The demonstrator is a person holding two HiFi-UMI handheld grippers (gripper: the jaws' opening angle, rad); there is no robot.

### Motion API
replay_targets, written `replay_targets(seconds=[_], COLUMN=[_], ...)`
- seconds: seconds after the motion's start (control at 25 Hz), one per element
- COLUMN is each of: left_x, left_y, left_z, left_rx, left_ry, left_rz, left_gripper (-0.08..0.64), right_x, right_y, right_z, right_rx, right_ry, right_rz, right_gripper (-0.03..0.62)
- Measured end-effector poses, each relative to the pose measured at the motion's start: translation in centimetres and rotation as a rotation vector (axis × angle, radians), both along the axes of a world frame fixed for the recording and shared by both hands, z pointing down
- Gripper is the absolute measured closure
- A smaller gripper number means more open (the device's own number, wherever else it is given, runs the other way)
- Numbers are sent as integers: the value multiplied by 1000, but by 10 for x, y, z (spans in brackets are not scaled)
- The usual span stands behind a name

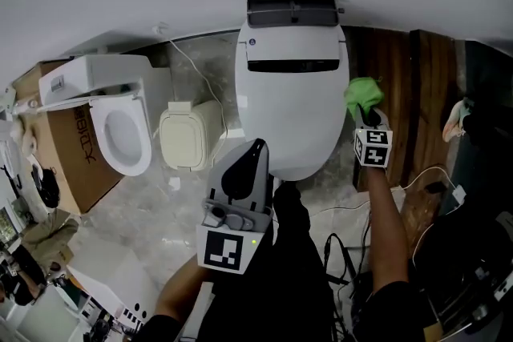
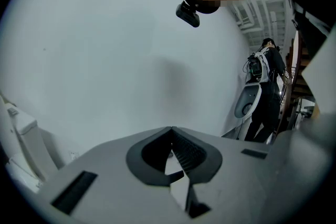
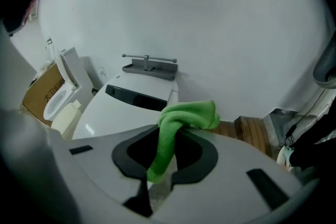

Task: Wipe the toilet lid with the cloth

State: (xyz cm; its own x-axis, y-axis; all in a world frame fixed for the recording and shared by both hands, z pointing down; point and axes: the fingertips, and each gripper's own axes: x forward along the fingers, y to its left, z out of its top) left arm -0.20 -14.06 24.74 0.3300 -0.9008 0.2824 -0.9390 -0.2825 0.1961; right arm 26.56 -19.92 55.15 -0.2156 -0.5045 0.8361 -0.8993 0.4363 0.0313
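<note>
Head view: I see the white toilet lid [image 1: 292, 84] shut, centre frame. My right gripper [image 1: 368, 114] sits just off the lid's right edge with the green cloth [image 1: 362, 94] bunched at its tip; whether the cloth touches the lid, I cannot tell. The left gripper [image 1: 256, 146] points at the lid's front end. A spare toilet seat [image 1: 122, 128] lies well to the left. Left gripper view: jaws pressed together with nothing between them, aimed at a bare wall [image 2: 105, 60]. Right gripper view: jaws clamped on the cloth [image 3: 191, 113], which hangs down between them, with the lid [image 3: 126, 113] to the left behind them.
</note>
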Motion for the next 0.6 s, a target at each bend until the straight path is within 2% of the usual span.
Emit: replay_targets(seconds=[0.24,0.4,0.6], left_x=[-7,-12,-18], left_y=[-4,-10,-13], left_z=[36,48,59], left_rx=[-35,-38,-48], left_ry=[-4,1,7], left_rz=[8,4,-12], left_gripper=[551,551,551], right_x=[31,23,-10], right_y=[-12,-13,-21], right_z=[44,71,102], right_rx=[-52,-98,-165], right_ry=[85,141,145], right_rz=[47,-43,-148], right_gripper=[520,520,520])
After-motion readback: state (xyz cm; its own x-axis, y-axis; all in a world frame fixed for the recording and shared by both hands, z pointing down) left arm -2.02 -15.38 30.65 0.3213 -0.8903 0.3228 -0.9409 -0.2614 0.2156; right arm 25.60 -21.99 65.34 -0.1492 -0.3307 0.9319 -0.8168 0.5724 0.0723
